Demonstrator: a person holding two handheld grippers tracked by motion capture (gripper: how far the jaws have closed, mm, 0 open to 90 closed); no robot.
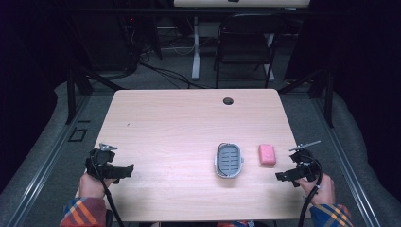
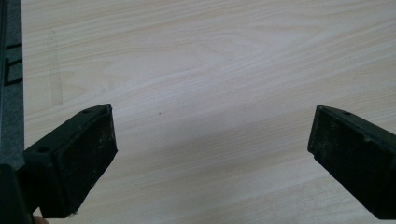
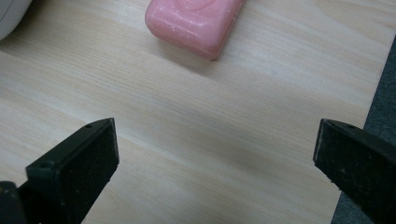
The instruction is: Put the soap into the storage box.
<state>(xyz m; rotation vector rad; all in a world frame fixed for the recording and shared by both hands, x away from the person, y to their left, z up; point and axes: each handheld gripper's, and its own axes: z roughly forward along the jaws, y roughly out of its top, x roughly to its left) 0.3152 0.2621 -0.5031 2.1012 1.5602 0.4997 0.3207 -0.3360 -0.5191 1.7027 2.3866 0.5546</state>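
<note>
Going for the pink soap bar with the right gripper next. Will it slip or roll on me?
The pink soap bar lies flat and blocky on the table, so it probably slides rather than rolls. Its smooth, rounded edges hint it may squirt from the pads, so grip its long flat sides. It looks solid, likely stiff.

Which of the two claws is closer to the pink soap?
The right claw, at the table's right edge. The pink soap bar lies just ahead of it, beside the grey soap dish; the left claw is across the table.
</note>
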